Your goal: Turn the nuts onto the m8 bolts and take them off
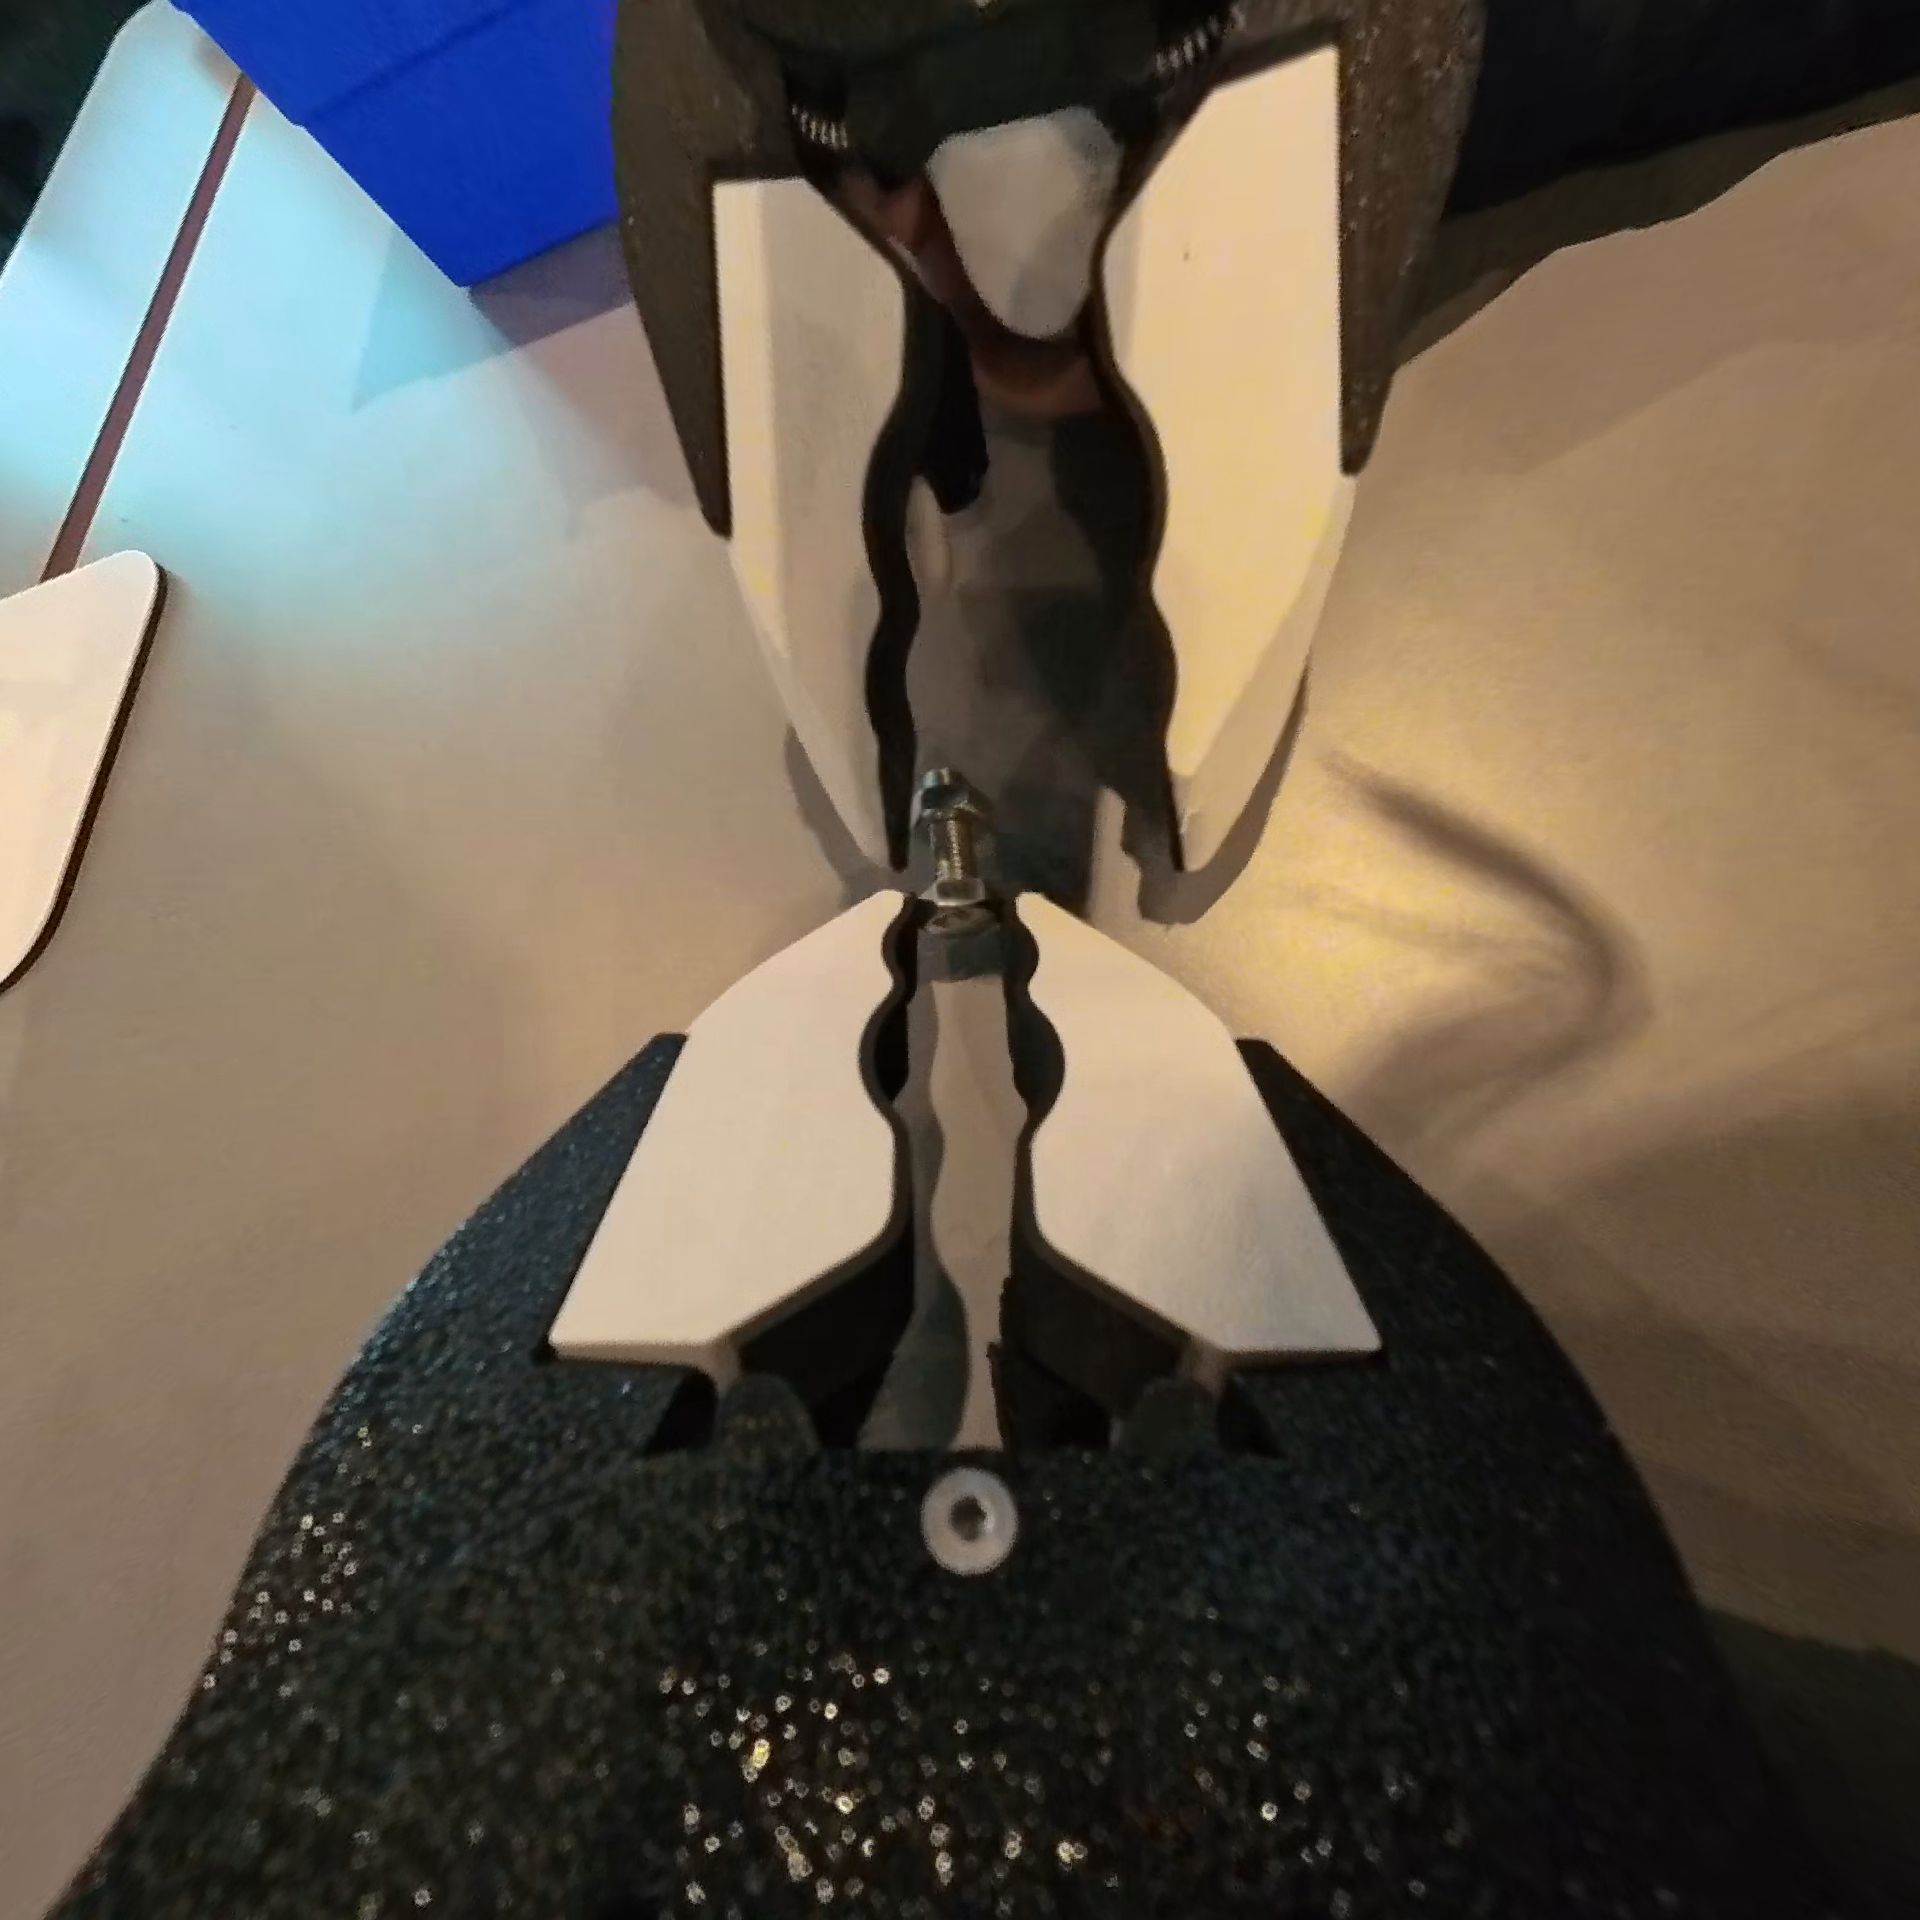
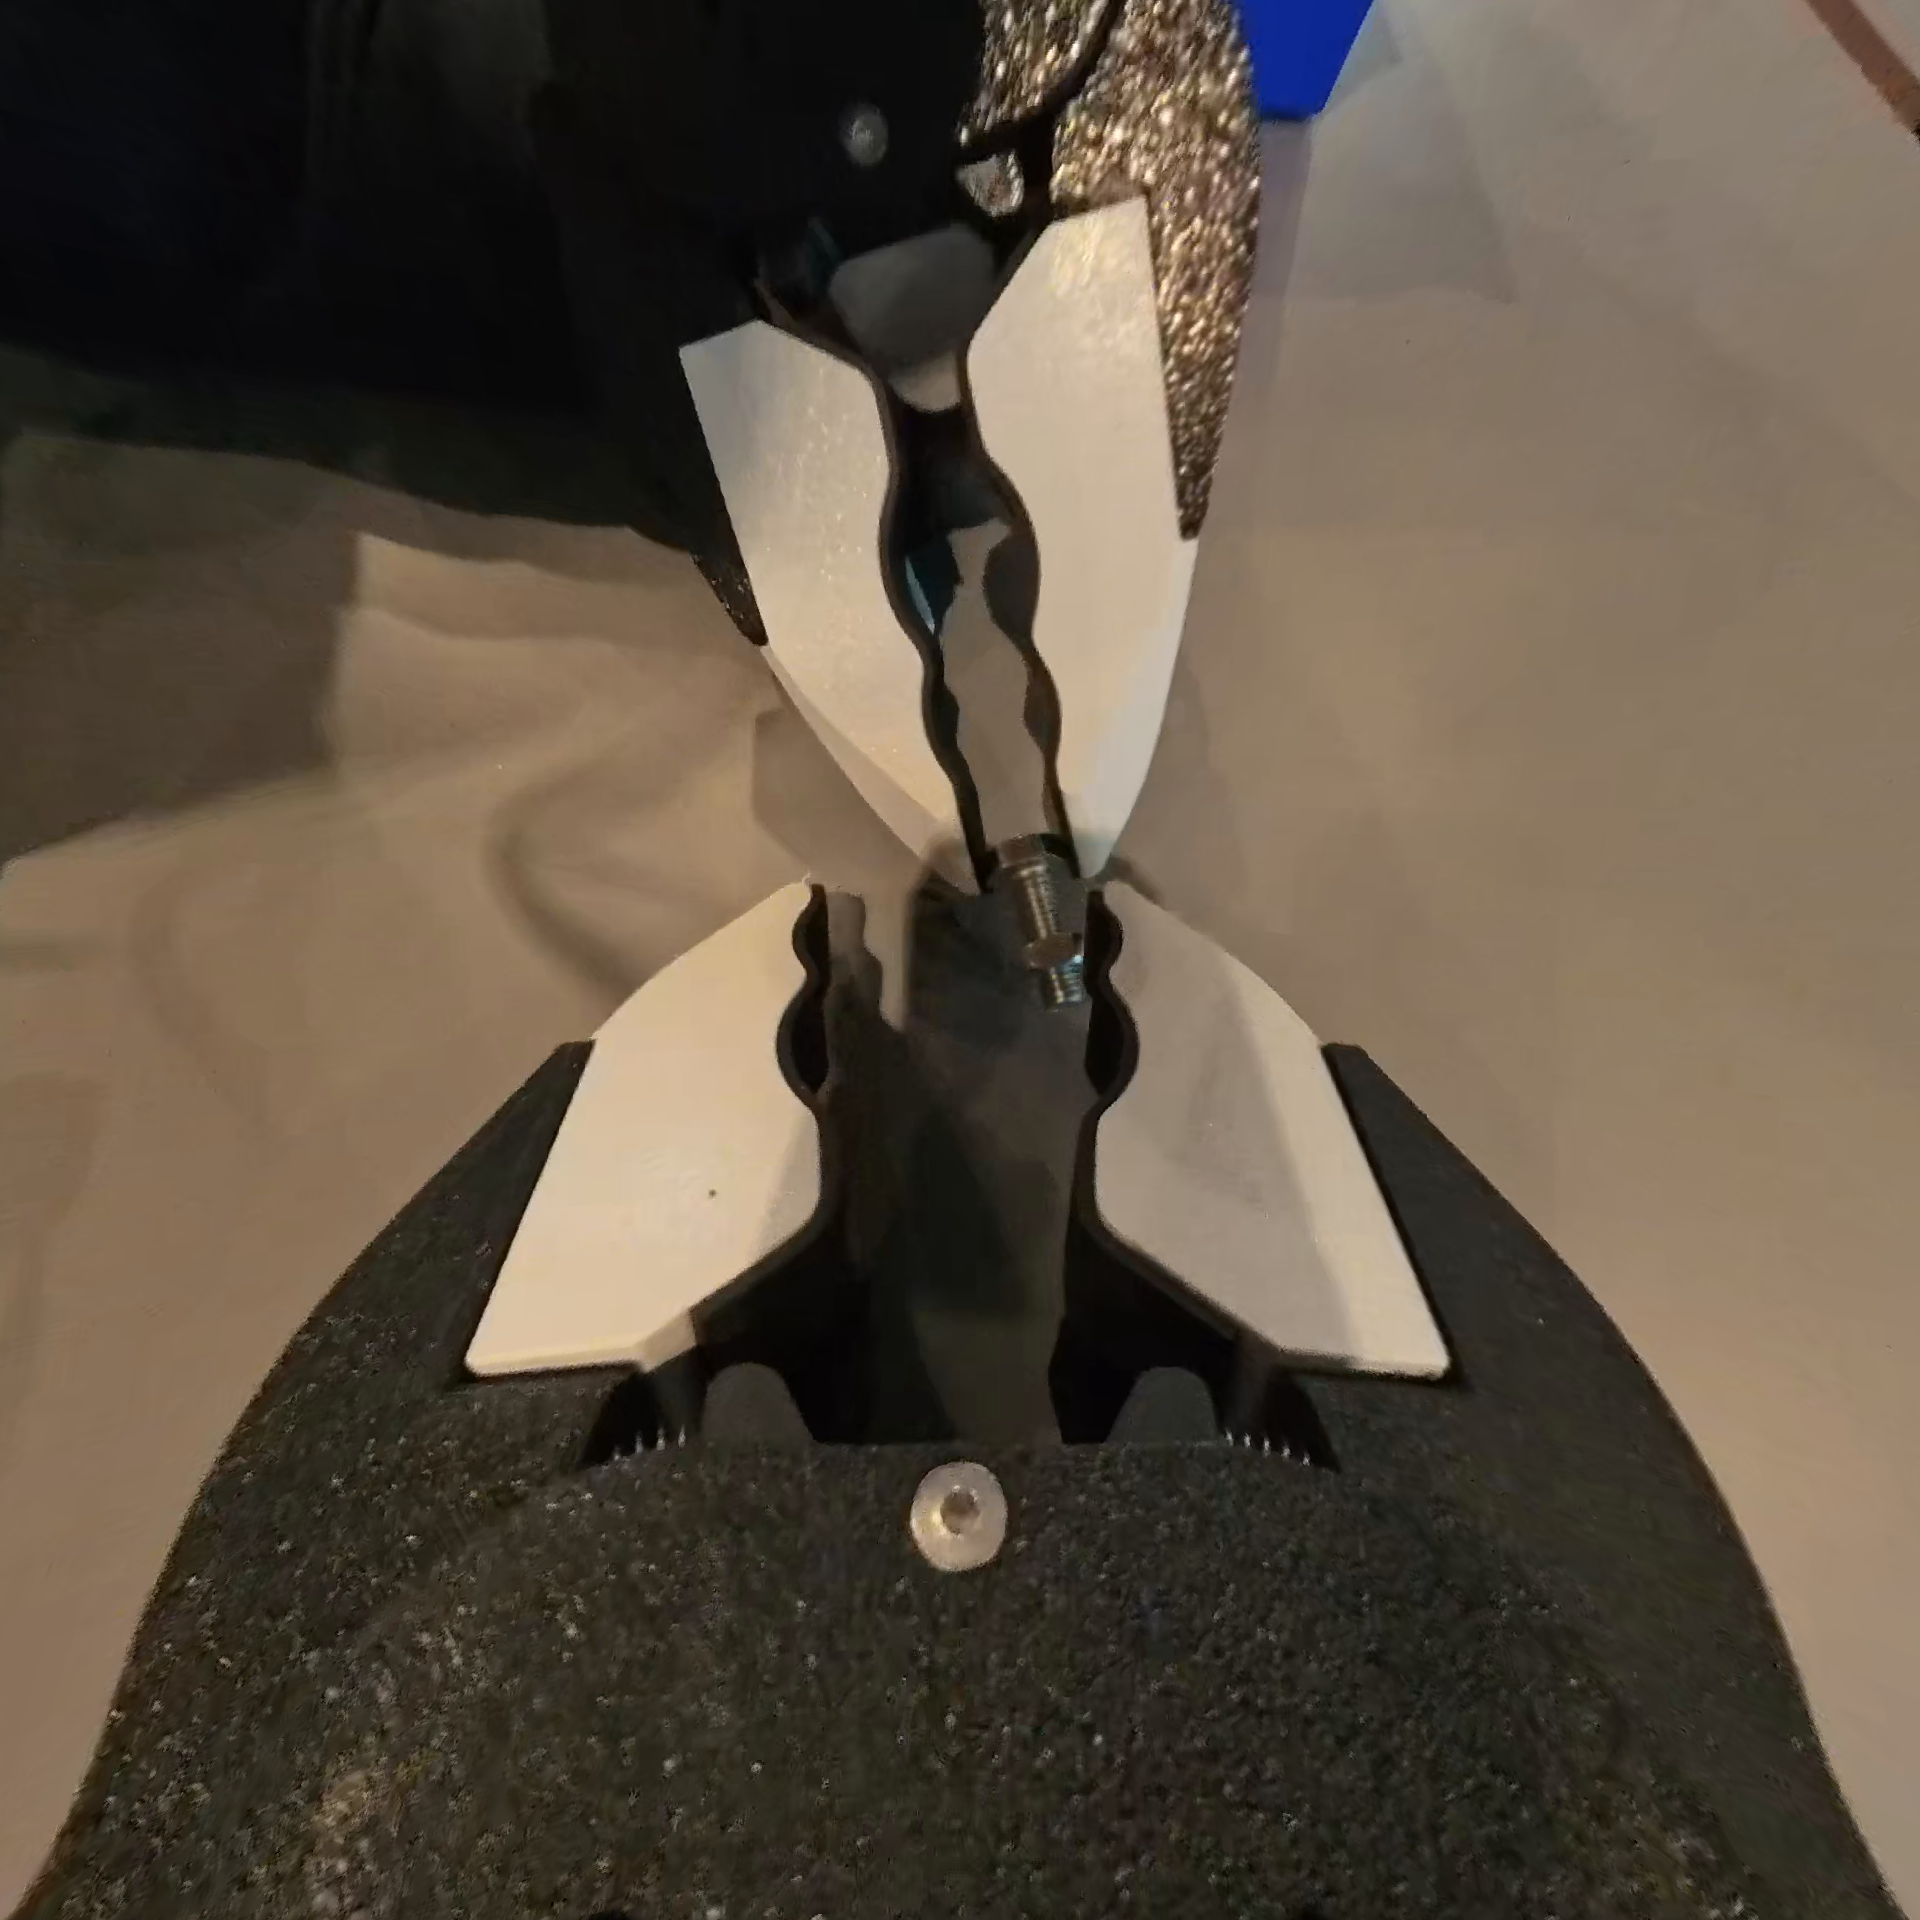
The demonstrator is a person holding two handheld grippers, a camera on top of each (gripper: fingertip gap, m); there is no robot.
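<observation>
The bolt [image 1: 938, 831] is held by its head end between the closed fingertips of the left gripper [image 1: 956, 914], well above the pale table [image 1: 416, 1039]; its threaded shank points away towards the right gripper [image 2: 966, 914], whose fingers stand apart, the nut [image 2: 1051, 951] lying just beside the right-hand pad [image 2: 1107, 961] while the left-hand pad is clearly apart from it; the nut is seen partway along the thread, with a short thread end showing beyond it; for the step in hand, judged to be turning the nut, the right jaws should be centred on the nut's flats before being closed, and the bolt kept steady and in line; a blue box [image 1: 436, 135] and a white board [image 1: 73, 748] lie far to the left, well apart; nothing is seen in the way
</observation>
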